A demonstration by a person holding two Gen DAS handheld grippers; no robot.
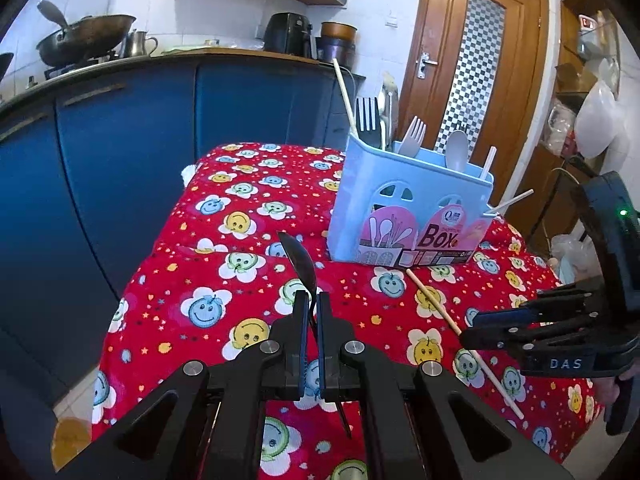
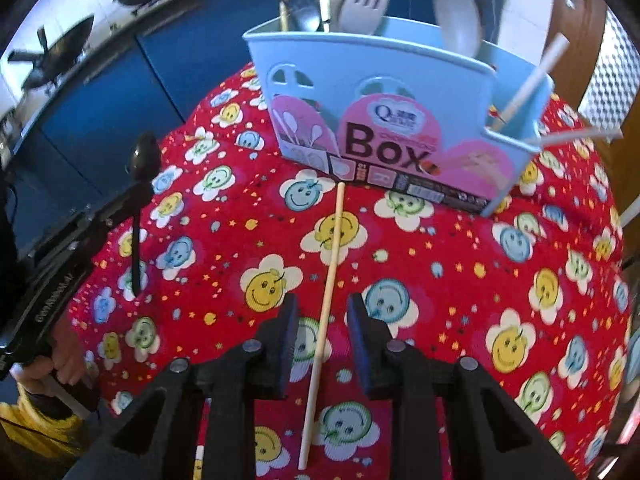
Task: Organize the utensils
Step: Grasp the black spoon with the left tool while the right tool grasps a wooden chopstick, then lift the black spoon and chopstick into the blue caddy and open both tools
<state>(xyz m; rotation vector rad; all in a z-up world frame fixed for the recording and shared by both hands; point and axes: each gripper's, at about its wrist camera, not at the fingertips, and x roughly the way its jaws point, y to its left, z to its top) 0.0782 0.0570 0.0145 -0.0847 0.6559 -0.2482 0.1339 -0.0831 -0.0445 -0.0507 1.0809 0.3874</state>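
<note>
Black spoon (image 1: 301, 263), glossy pointed bowl, thin handle, upright over red cloth (image 1: 224, 216)

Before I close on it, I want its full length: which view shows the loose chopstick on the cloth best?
The right wrist view: the chopstick runs unobstructed from the utensil box down between the open jaws. In the left wrist view the right gripper crosses its middle.

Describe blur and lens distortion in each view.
Left wrist view: sharp; fisheye bends the blue cabinets and door. Right wrist view: motion-blurred, worst on the spoon and fork in the box; edges curve strongly.
</note>
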